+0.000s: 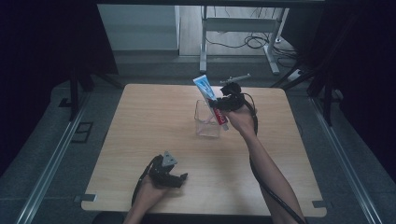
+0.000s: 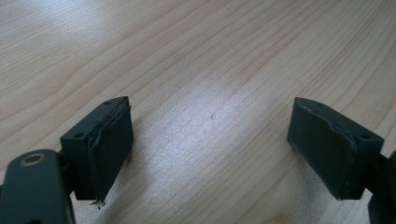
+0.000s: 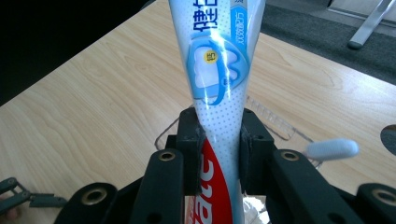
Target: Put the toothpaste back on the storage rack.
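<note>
My right gripper (image 1: 219,103) is shut on a toothpaste tube (image 1: 210,97), white and blue at the top, red lower down. The tube tilts over a clear plastic cup (image 1: 207,122) that stands on the wooden table (image 1: 154,121), its lower end by the cup's right rim. In the right gripper view the tube (image 3: 219,93) rises between the pads, squeezed at its middle, with the cup's rim (image 3: 275,122) behind it and a white toothbrush handle (image 3: 332,148) at the right. My left gripper (image 1: 183,178) rests near the table's front edge, open, nothing between its pads (image 2: 109,144).
A white desk frame (image 1: 243,32) and cables on the floor stand beyond the table's far edge. Metal rails (image 1: 51,158) run along both sides of the table. Bare wood lies to the left of the cup.
</note>
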A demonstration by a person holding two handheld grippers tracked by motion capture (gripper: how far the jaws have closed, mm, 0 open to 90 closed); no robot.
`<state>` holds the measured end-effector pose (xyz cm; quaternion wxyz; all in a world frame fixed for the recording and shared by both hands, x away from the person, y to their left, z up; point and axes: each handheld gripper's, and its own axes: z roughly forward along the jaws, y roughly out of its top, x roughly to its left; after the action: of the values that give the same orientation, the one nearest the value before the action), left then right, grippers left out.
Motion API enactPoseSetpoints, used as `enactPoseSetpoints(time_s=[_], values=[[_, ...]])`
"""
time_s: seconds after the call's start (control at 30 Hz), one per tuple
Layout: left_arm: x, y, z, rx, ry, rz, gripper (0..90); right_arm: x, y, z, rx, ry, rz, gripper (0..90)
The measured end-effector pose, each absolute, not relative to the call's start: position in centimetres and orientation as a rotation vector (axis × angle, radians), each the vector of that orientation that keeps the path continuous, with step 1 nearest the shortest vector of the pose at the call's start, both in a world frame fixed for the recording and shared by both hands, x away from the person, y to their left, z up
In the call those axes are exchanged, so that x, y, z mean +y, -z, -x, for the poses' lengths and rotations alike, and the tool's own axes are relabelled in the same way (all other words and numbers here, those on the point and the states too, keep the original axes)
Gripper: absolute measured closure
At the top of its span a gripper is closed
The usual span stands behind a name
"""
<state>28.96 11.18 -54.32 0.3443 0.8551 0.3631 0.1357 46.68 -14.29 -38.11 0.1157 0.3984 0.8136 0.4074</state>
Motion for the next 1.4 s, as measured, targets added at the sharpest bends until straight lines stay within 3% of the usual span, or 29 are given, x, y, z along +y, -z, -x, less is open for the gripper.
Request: enactPoseSetpoints(time_s=[0.9,1.4], values=[[11.2,54.3,-29.0,0.942,-0.354,-2.222,14.4,-11.8,38.8,-49.7,2.321,-1.257,-1.121,73.1],[11.2,54.3,-29.0,0.942,-0.352,-2.225,14.4,-11.9,40.9,-50.2,2.320,-1.221,-1.105,72.8]])
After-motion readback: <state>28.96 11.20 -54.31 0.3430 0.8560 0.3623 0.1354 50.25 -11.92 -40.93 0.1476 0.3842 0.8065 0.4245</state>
